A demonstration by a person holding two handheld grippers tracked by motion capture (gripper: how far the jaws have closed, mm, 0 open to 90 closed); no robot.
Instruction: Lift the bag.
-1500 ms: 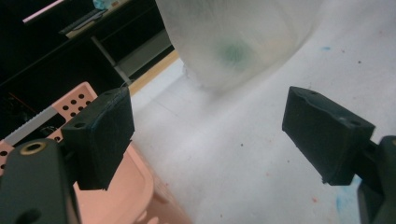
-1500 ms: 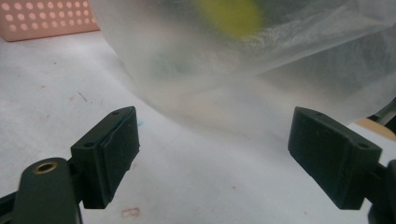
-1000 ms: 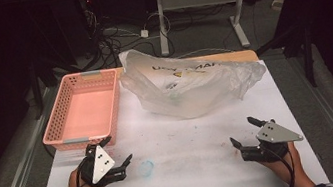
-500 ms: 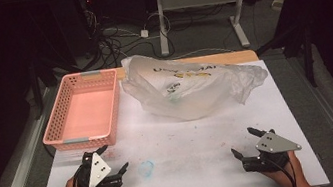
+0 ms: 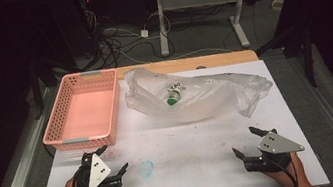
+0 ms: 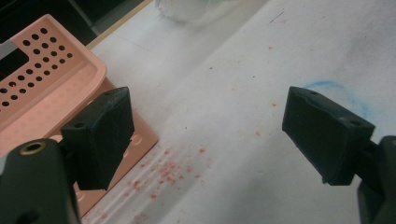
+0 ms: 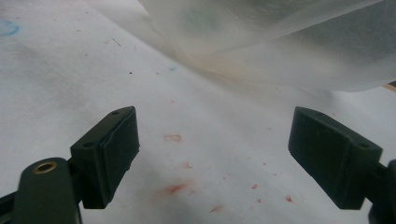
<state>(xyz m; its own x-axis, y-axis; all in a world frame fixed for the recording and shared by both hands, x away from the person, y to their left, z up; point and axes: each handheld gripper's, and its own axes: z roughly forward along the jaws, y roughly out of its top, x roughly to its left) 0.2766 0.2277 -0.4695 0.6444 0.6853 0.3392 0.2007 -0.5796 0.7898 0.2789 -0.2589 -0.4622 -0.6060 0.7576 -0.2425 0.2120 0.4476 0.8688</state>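
A clear plastic bag [image 5: 195, 96] lies crumpled at the middle back of the white table [image 5: 186, 136], with a green-capped item [image 5: 173, 97] inside it. A pink perforated basket [image 5: 81, 112] stands empty at the left. My left gripper [image 5: 114, 157] rests open near the front left, just in front of the basket's near corner [image 6: 37, 93]. Nothing lies between its jaws [image 6: 212, 135]. My right gripper [image 5: 244, 142] is open at the front right, pointing toward the bag [image 7: 280, 37], with bare table between its jaws [image 7: 219, 154].
A faint blue ring mark [image 5: 146, 167] sits on the table beside the left gripper, and small red stains [image 7: 175, 186] speckle the paper. Cables and a desk frame [image 5: 195, 3] stand on the dark floor behind the table.
Both grippers have drawn back toward the near table edge over the last second and have held still for the last half second. Both jaws stay open.
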